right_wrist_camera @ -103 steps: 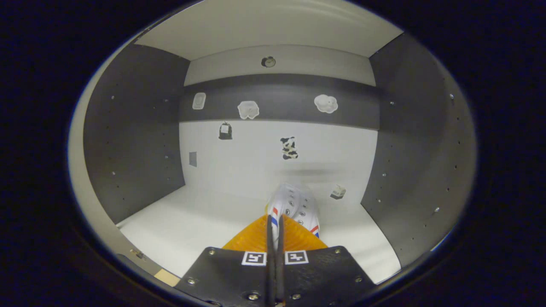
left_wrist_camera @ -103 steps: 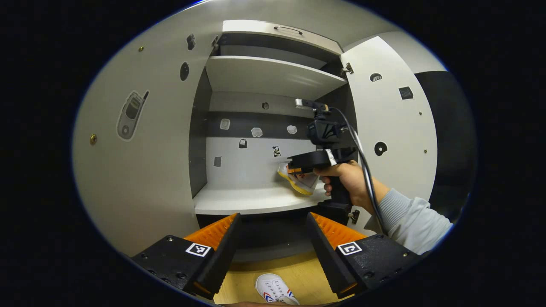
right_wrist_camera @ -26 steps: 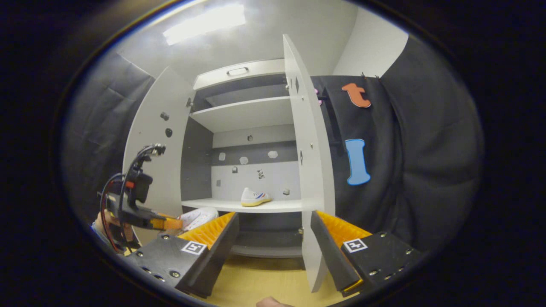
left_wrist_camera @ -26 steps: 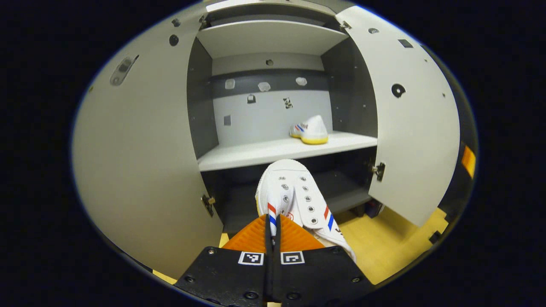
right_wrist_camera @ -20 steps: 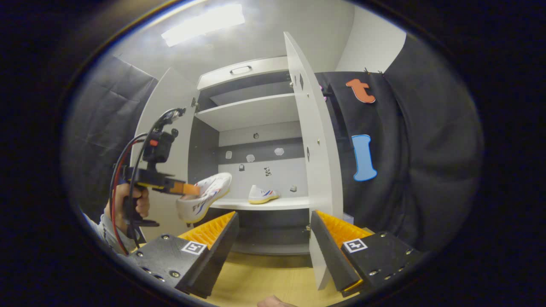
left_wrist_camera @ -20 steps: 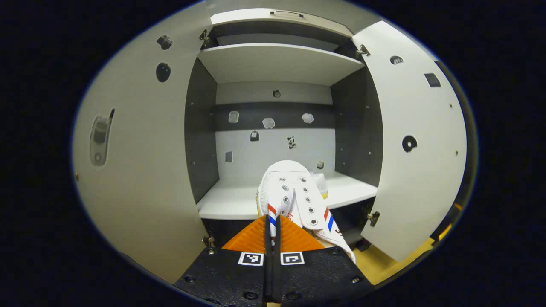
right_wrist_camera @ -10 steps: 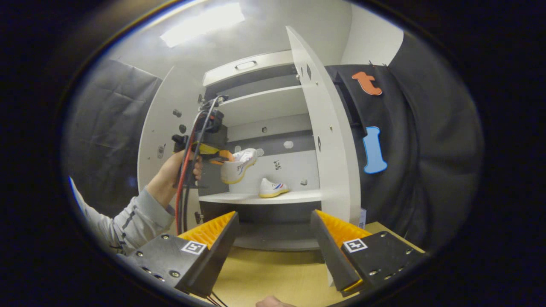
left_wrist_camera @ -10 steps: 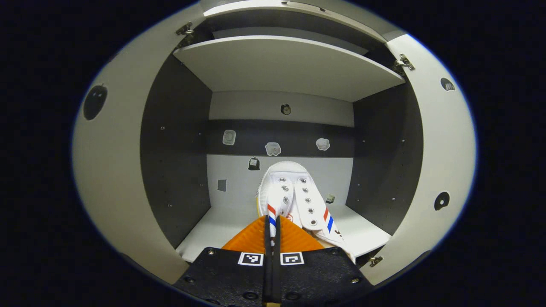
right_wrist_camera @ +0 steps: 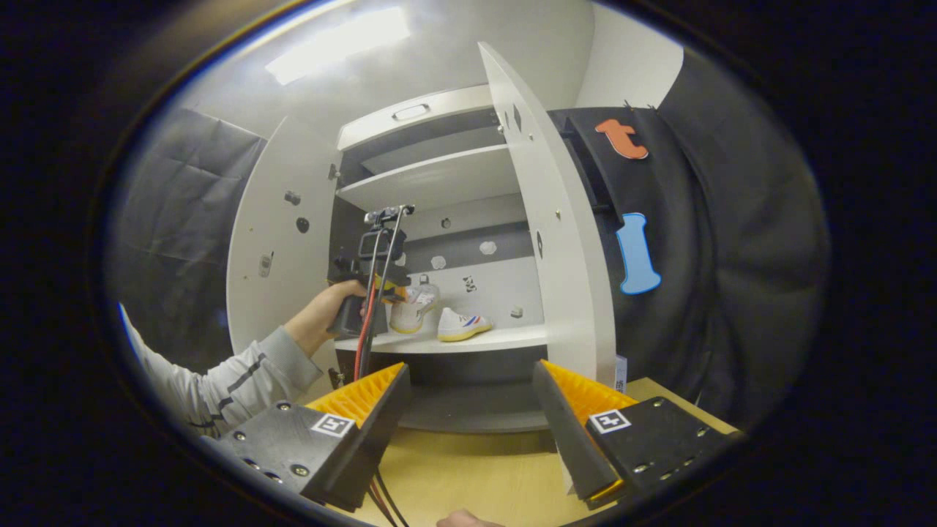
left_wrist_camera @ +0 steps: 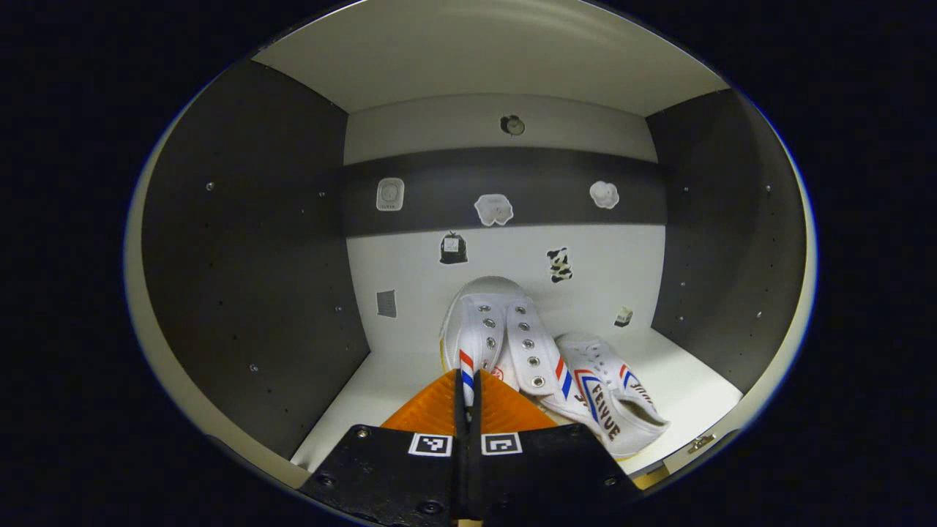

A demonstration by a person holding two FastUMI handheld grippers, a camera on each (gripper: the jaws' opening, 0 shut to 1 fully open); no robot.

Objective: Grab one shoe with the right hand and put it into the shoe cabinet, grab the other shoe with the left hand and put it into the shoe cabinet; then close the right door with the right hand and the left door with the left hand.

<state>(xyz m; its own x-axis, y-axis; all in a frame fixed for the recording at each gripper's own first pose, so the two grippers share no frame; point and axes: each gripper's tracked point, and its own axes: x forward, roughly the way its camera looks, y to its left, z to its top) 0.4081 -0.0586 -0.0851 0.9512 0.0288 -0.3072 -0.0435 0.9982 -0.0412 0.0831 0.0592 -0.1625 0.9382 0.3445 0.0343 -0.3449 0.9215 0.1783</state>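
My left gripper [left_wrist_camera: 468, 377] is shut on the edge of a white shoe [left_wrist_camera: 498, 329] with red and blue stripes, toe pointing at the cabinet's back wall. It is held inside the middle compartment over the white shelf [left_wrist_camera: 366, 395]. The other shoe [left_wrist_camera: 615, 410] lies on that shelf just to the right, touching or nearly touching the held one. In the right gripper view, the left gripper [right_wrist_camera: 388, 289] and its held shoe [right_wrist_camera: 410, 307] are at the compartment's left side, with the resting shoe [right_wrist_camera: 461, 326] beside them. My right gripper [right_wrist_camera: 468, 388] stands open and holds nothing, well back from the cabinet.
Both cabinet doors stand open: the left door [right_wrist_camera: 282, 241] and the right door [right_wrist_camera: 556, 234], whose edge faces my right gripper. A person's sleeved arm [right_wrist_camera: 234, 380] reaches in from the left. Dark side walls [left_wrist_camera: 249, 271] close in the compartment. Wooden floor [right_wrist_camera: 468, 476] lies below.
My left gripper has carried its shoe forward from the door opening deep into the middle compartment and lower toward the shelf. The right gripper has stayed open and almost still.
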